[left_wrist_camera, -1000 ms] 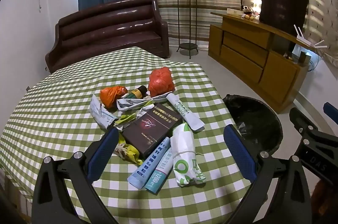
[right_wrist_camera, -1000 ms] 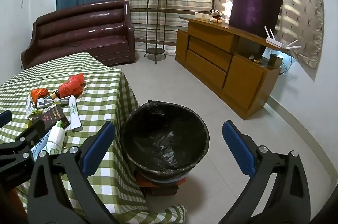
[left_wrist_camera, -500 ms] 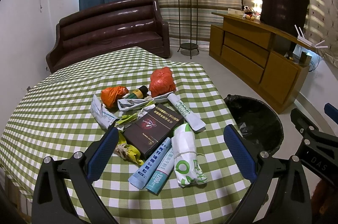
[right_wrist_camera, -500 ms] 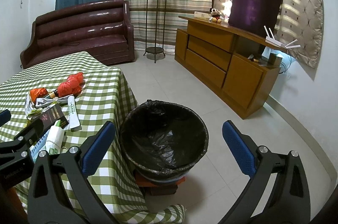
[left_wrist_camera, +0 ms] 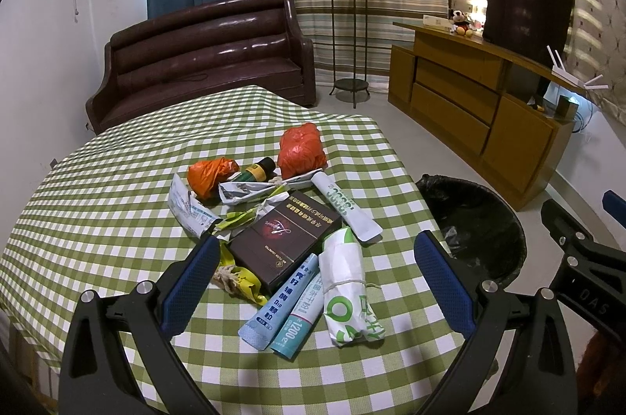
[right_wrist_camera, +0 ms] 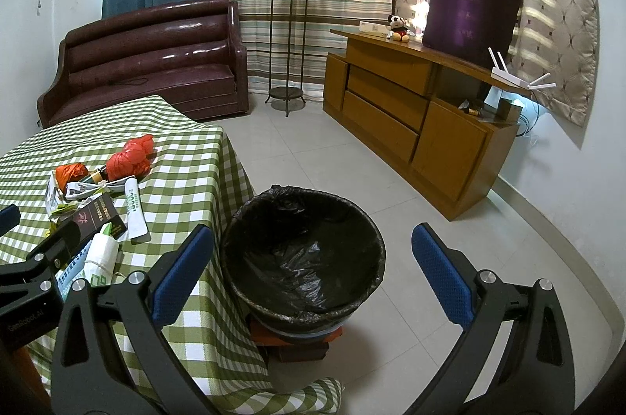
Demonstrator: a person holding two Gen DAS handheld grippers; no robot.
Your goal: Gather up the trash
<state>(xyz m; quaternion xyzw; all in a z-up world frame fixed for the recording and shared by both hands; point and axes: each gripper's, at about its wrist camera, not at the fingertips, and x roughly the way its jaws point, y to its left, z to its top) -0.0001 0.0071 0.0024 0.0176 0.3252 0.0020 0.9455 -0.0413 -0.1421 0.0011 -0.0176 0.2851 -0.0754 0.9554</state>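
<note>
A pile of trash lies on the green checked table (left_wrist_camera: 98, 203): a dark brown box (left_wrist_camera: 283, 239), two blue tubes (left_wrist_camera: 285, 301), a white-green rolled wrapper (left_wrist_camera: 346, 282), a white tube (left_wrist_camera: 344, 205), two orange bags (left_wrist_camera: 301, 151), a small bottle (left_wrist_camera: 256, 172) and crumpled papers. My left gripper (left_wrist_camera: 313, 282) is open and empty, hovering over the near end of the pile. My right gripper (right_wrist_camera: 311, 272) is open and empty above the black-lined bin (right_wrist_camera: 303, 254) on the floor right of the table.
A brown sofa (left_wrist_camera: 203, 59) stands behind the table. A wooden sideboard (right_wrist_camera: 411, 117) runs along the right wall, with a plant stand (right_wrist_camera: 287, 43) by the curtains. The bin also shows in the left wrist view (left_wrist_camera: 475, 223).
Both grippers have drifted slightly; the views shift a little. Nothing was grasped or moved on the table.
</note>
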